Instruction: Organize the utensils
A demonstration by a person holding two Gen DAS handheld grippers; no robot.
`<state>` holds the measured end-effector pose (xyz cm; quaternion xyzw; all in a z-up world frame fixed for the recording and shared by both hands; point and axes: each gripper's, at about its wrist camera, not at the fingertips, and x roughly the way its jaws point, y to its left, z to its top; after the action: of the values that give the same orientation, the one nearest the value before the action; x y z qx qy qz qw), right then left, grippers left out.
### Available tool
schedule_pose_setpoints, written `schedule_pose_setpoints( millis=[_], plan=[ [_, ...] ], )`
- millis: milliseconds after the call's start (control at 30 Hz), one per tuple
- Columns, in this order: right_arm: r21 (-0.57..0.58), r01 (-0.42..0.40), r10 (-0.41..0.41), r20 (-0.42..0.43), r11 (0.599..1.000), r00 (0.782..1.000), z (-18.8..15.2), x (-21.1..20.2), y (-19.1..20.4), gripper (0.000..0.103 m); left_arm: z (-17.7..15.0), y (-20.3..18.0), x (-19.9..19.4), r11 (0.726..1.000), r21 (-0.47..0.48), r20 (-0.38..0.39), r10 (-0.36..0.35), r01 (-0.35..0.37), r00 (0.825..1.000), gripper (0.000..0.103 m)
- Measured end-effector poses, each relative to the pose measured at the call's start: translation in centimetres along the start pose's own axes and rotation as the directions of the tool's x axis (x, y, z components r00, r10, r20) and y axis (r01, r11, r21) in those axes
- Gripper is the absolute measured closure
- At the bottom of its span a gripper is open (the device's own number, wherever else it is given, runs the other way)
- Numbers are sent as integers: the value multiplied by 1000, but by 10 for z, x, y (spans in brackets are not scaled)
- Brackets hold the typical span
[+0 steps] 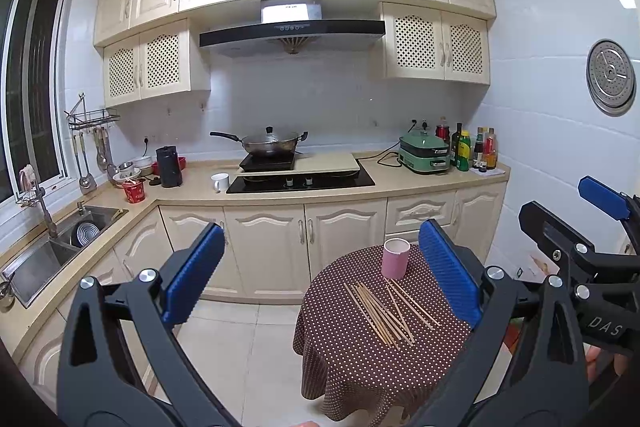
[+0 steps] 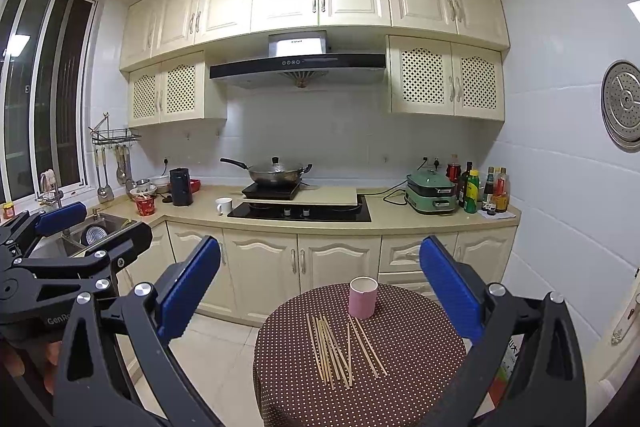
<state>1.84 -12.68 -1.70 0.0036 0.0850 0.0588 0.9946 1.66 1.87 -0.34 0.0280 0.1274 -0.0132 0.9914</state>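
Several wooden chopsticks (image 1: 386, 311) lie loose on a small round table with a brown dotted cloth (image 1: 344, 355); they also show in the right wrist view (image 2: 340, 349). A pink cup (image 1: 395, 259) stands upright just behind them, seen too in the right wrist view (image 2: 363, 297). My left gripper (image 1: 320, 273) is open and empty, held above and short of the table. My right gripper (image 2: 320, 293) is open and empty, also above and short of the table. Each gripper shows at the edge of the other's view.
The table's cloth (image 2: 420, 367) hangs over a tiled floor (image 1: 240, 339). Behind it runs a kitchen counter (image 1: 400, 183) with a stove, a wok (image 1: 272, 141), a white mug (image 1: 220, 182), bottles and a sink (image 1: 60, 247) at left.
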Motion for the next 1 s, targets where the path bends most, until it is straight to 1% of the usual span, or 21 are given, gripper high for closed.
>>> schedule_pose_setpoints(
  millis=[200, 333, 567, 700, 867, 900, 967, 1000],
  plan=[
    [12, -9, 10, -30, 1000, 999, -5, 14, 2, 7, -5, 6, 16, 1000, -1, -30, -7, 7, 1000, 7],
    [23, -26, 27, -71, 999, 997, -7, 33, 2, 7, -9, 10, 34, 1000, -2, -63, -10, 10, 998, 7],
    [16, -48, 49, -111, 999, 993, -13, 68, -4, 7, -14, 2, 82, 1000, -5, -122, -17, 16, 992, 7],
    [31, -60, 64, -147, 998, 987, -20, 98, -17, 7, -18, -6, 113, 1000, 0, -150, -6, 7, 989, 7],
    [56, -86, 96, -203, 995, 974, -32, 152, -42, 7, -24, -23, 170, 1000, -1, -222, -10, 10, 975, 7],
    [68, -92, 105, -222, 993, 969, -35, 160, -47, 7, -26, -27, 186, 1000, -1, -250, -18, 19, 968, 7],
    [110, -97, 124, -279, 989, 952, -44, 190, -64, 7, -32, -34, 215, 999, -2, -301, -36, 37, 953, 7],
    [127, -88, 124, -311, 988, 942, -51, 207, -75, 7, -38, -39, 237, 999, -1, -342, -41, 43, 939, 7]
  ],
)
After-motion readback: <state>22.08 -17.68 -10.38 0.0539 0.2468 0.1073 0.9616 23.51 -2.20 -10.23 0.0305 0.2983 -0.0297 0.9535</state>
